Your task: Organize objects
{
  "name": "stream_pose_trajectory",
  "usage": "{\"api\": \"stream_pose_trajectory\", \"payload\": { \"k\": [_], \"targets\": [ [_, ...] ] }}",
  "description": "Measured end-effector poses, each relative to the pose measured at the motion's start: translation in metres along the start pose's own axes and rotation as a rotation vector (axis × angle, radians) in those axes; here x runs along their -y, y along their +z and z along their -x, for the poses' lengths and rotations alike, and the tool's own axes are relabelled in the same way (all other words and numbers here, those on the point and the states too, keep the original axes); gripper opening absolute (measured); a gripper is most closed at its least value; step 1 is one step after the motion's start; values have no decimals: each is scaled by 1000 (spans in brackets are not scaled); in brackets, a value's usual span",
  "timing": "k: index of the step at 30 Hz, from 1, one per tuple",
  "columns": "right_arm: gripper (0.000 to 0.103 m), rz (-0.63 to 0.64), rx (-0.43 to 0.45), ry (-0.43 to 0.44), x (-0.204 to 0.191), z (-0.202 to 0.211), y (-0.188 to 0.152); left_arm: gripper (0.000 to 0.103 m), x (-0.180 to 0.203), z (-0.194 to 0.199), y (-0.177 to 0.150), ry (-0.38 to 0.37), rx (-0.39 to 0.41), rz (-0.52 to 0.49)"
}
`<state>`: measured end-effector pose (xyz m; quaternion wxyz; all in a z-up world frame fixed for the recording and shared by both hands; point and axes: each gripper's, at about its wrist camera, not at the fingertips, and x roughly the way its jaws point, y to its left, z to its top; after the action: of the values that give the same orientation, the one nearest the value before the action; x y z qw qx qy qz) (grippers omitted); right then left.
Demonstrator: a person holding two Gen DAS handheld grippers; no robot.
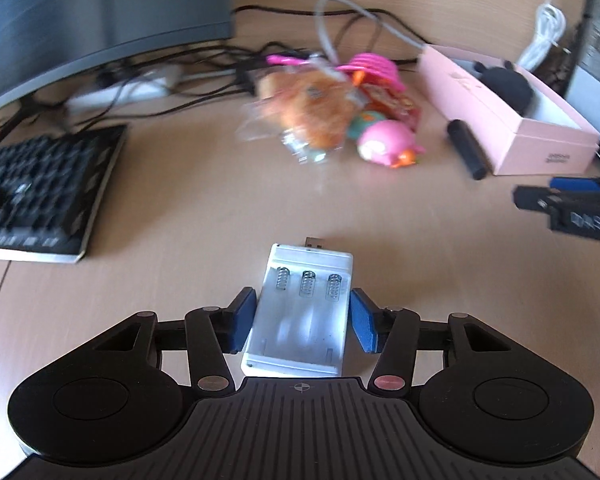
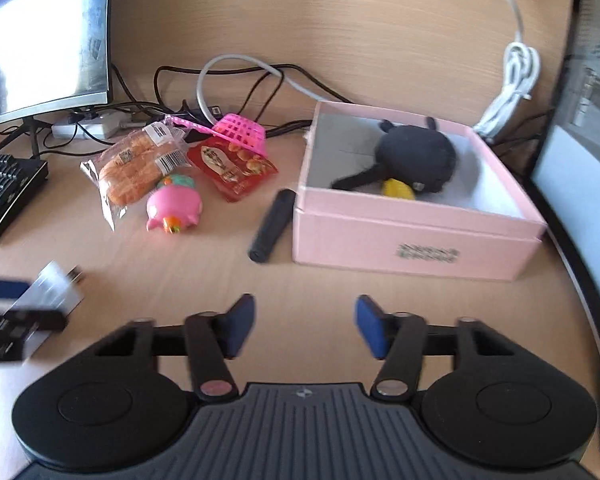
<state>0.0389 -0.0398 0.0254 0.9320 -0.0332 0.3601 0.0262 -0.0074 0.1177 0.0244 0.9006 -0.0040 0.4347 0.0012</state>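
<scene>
Two hand-held grippers are seen over a light wooden desk [image 2: 340, 20]. At the far left a black keyboard [image 1: 40, 196] is placed below a monitor [image 1: 100, 4]. The left gripper [image 1: 303, 322] is set about a white battery charger [image 1: 304, 312]; the left blue pad appears to touch its side, while a thin gap is seen at the right pad, so a firm grip cannot be told. No earlier view is given. Beyond, in the middle, a bagged bread [image 2: 136, 168], a pink pig toy [image 2: 174, 208], a red snack packet [image 2: 232, 168] and a pink basket [image 2: 242, 134] are clustered. A black cylinder [image 2: 270, 226] is laid just beside a pink box [image 2: 412, 244], in which a black plush [image 2: 416, 160] is kept. The right gripper [image 2: 305, 326] is held partly open over bare desk, nothing between its pads.
</scene>
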Motion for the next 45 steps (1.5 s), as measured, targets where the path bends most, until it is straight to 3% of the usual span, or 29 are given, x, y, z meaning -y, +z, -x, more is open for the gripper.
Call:
{"api": "stream_pose_trajectory", "payload": {
  "k": [2,5,10,12,21,23,26,29,30,38,43,45],
  "targets": [
    [50,17,11,4,-12,-11,7,56,-7,5,-6,-19,5,23],
    [41,71,22,-58,-32,-30,17,56,-13,11,-13,-40,24,38],
    [27,-22,-35,-101,-43,-60,32,56,-20,12,-18,-76,53,67],
    [16,-16,-29,-118,-50,-64,34,56,-21,12,-19,-87,60,76],
    [17,133,-44,-85,-40,-24,7,56,-18,10,-16,-91,51,38],
    [18,231,-32,-114,-29,-15,-4,56,-15,9,-15,-86,50,34],
    [37,256,-1,-234,-10,-10,-10,56,-10,8,-13,-68,48,34],
    [89,74,4,-183,12,-2,-5,56,-6,7,-13,-48,44,29],
    [97,29,21,-159,14,1,-5,56,-5,7,-13,-44,43,31],
    [98,-309,-22,-108,8,-35,13,55,2,5,-11,-1,29,7],
    [90,-356,-31,-196,-3,-56,15,55,1,5,-14,-4,48,6],
    [82,-344,-23,-234,-7,-56,14,55,2,5,-16,1,55,-10]
  ]
}}
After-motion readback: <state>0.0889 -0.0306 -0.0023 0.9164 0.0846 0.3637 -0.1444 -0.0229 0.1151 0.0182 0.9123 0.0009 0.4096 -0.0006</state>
